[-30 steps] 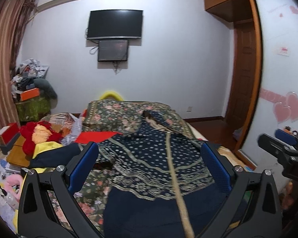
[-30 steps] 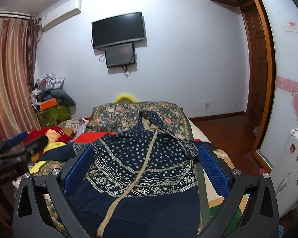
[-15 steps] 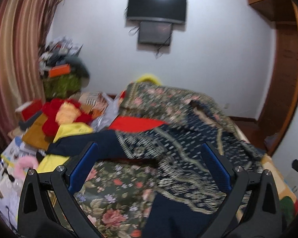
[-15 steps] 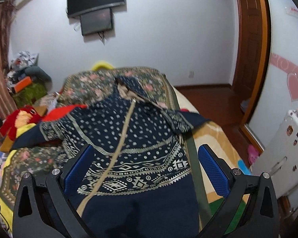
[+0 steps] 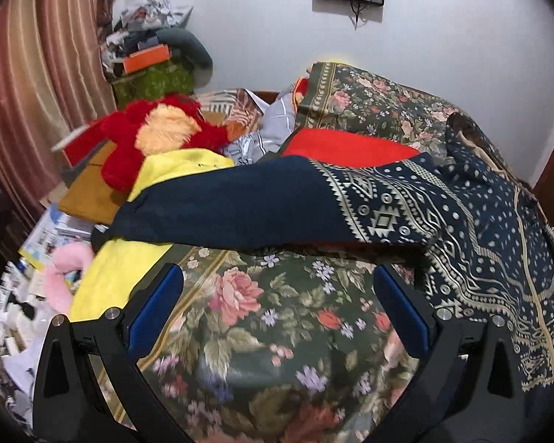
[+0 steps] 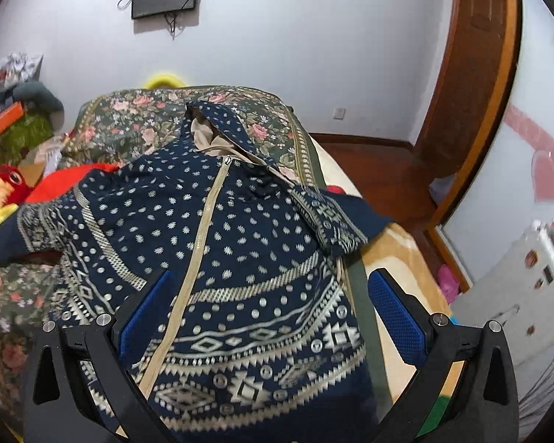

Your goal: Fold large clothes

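The left gripper (image 5: 277, 310) hangs over the floral bedspread (image 5: 277, 332) with its blue pads (image 5: 155, 310) wide apart and nothing between them. Just beyond it the navy sleeve (image 5: 221, 203) of the patterned hooded jacket (image 5: 480, 221) stretches to the left, over a yellow cloth (image 5: 129, 277). Behind lie a red plush toy (image 5: 158, 136) and a red cloth (image 5: 343, 147) (both a little blurred).

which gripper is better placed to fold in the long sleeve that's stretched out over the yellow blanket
Left, probably. The left gripper is open and faces the outstretched sleeve directly. The right gripper, also open, hovers over the hoodie body, with that sleeve far off at its view's edge.
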`<state>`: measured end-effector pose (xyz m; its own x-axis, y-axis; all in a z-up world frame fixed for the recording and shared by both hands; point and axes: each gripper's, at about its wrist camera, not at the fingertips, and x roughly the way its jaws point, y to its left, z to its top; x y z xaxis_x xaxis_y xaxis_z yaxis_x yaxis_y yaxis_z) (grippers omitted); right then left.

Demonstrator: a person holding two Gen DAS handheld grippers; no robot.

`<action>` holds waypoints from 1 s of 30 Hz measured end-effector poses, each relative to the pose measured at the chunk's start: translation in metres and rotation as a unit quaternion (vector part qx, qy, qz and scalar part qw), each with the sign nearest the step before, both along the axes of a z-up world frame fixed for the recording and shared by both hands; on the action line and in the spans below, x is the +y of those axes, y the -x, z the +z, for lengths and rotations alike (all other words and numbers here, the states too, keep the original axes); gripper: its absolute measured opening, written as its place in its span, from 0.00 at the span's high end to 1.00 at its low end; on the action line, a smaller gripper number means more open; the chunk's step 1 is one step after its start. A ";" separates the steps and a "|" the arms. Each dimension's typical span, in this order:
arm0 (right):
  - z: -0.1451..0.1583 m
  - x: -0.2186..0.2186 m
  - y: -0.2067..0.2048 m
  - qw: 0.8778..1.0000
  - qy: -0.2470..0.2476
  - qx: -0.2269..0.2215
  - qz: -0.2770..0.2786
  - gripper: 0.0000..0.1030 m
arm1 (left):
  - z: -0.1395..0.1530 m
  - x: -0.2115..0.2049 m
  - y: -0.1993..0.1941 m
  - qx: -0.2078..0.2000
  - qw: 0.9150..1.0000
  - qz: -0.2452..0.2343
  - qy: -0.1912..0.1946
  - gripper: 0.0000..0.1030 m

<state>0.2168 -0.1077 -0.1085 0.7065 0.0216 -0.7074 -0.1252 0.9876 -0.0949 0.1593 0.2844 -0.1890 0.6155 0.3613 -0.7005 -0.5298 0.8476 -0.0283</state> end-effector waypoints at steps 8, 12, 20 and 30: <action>-0.018 0.029 -0.017 0.999 -0.001 0.045 0.029 0.00 | -0.029 0.073 -0.013 -0.022 0.993 0.051 0.102 0.00; -0.024 0.038 -0.020 0.998 0.009 0.057 0.029 0.00 | -0.043 0.101 -0.014 -0.038 0.984 0.048 0.169 0.02; -0.021 0.050 -0.015 0.998 0.040 0.045 0.019 0.00 | -0.067 0.144 -0.006 -0.087 0.949 0.061 0.297 0.16; -0.018 0.053 -0.010 0.998 0.015 0.055 0.026 0.00 | -0.085 0.187 -0.016 -0.106 0.927 0.105 0.344 0.42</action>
<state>0.2269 -0.0551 -0.1267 0.6227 0.0335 -0.7818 -0.1866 0.9766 -0.1068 0.1750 0.4714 -0.2738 0.7321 0.0019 -0.6812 -0.6022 0.4693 -0.6459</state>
